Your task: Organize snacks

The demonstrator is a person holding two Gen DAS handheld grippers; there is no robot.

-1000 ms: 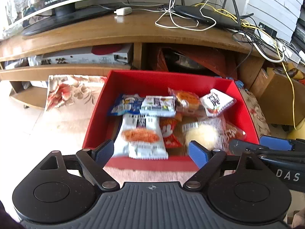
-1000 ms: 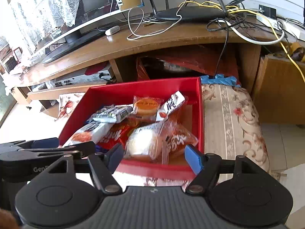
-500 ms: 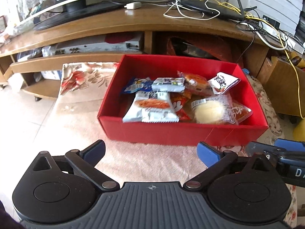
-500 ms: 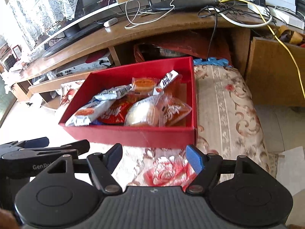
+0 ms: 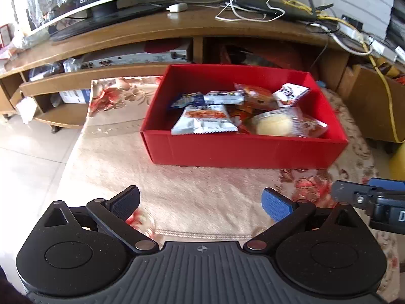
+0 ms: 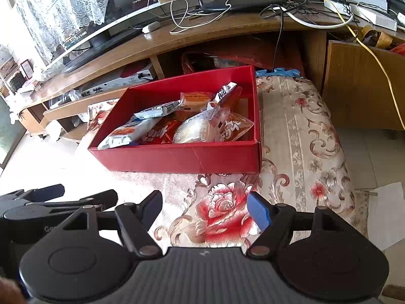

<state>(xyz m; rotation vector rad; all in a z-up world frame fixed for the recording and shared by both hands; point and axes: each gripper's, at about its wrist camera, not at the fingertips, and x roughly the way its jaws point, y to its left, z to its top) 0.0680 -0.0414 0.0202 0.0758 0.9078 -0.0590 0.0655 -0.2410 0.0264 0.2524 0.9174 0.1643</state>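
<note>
A red box (image 5: 243,149) (image 6: 182,157) sits on a floral cloth and holds several wrapped snacks. Among them are a white packet with an orange picture (image 5: 205,121), a round pale bun in clear wrap (image 5: 274,125) (image 6: 195,131) and a red packet (image 6: 157,135). My left gripper (image 5: 200,204) hangs open over the cloth, well in front of the box, with nothing between its fingers. My right gripper (image 6: 205,209) is open too, also short of the box and empty. Each gripper shows at the edge of the other's view.
Behind the box stands a low wooden TV stand (image 5: 157,30) with a screen, a router (image 6: 243,2) and tangled cables. A wooden cabinet (image 6: 359,81) is at the right. Pale tiled floor (image 5: 30,157) lies left of the cloth-covered surface (image 6: 298,126).
Both grippers have pulled back from over the box, which now sits farther away in both views. The left jaws have spread wider. No snack is held.
</note>
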